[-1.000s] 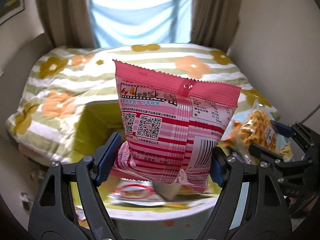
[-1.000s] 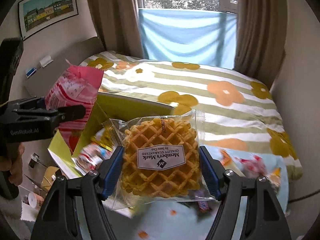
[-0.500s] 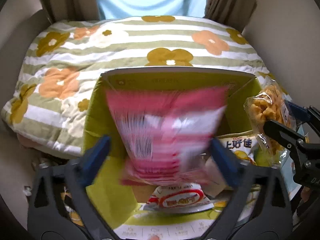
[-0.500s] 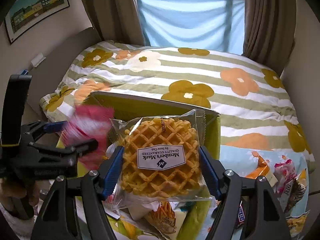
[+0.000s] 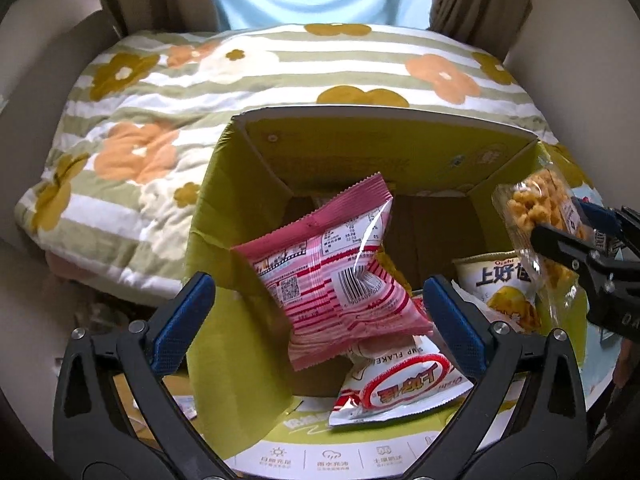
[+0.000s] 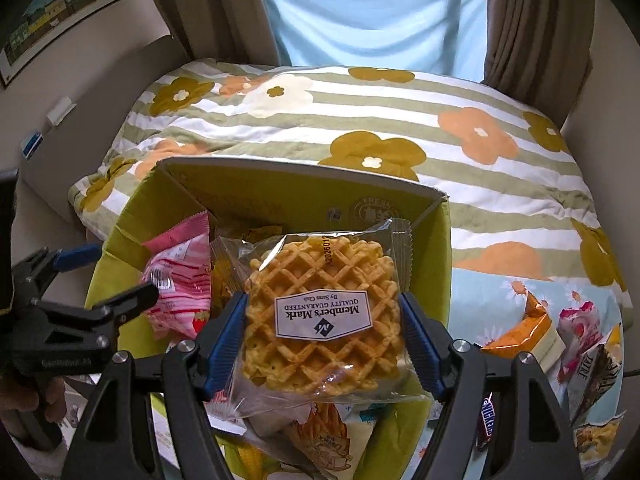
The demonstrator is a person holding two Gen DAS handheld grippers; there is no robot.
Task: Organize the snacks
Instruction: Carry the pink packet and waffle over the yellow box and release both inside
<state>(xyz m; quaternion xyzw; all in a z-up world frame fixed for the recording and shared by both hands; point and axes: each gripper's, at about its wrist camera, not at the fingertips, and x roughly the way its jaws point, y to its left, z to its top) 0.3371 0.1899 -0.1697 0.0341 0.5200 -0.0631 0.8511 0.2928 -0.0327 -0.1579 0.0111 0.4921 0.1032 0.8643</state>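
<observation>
A yellow-green cardboard box [image 5: 360,136] stands open on the bed. The pink striped snack packet [image 5: 332,276] lies loose inside it, tilted, free of both blue pads [image 5: 188,312]. My left gripper [image 5: 316,296] hangs wide open above it. My right gripper [image 6: 322,316] is shut on a clear packet with a golden waffle [image 6: 320,280], held over the box's right half. That waffle packet [image 5: 536,208] and the right gripper [image 5: 576,240] also show at the right edge of the left wrist view. The pink packet [image 6: 180,280] and left gripper [image 6: 124,270] appear left in the right wrist view.
Inside the box lie a white and red packet [image 5: 400,392] and a white and yellow one [image 5: 496,292]. Several loose snacks [image 6: 560,332] and a candy bar [image 6: 486,420] sit on a light blue cloth right of the box. A flowered striped quilt [image 6: 360,92] covers the bed behind.
My left gripper dropped toward the box and opened, and the pink packet fell out of it into the box. My right gripper carried the waffle packet down over the box.
</observation>
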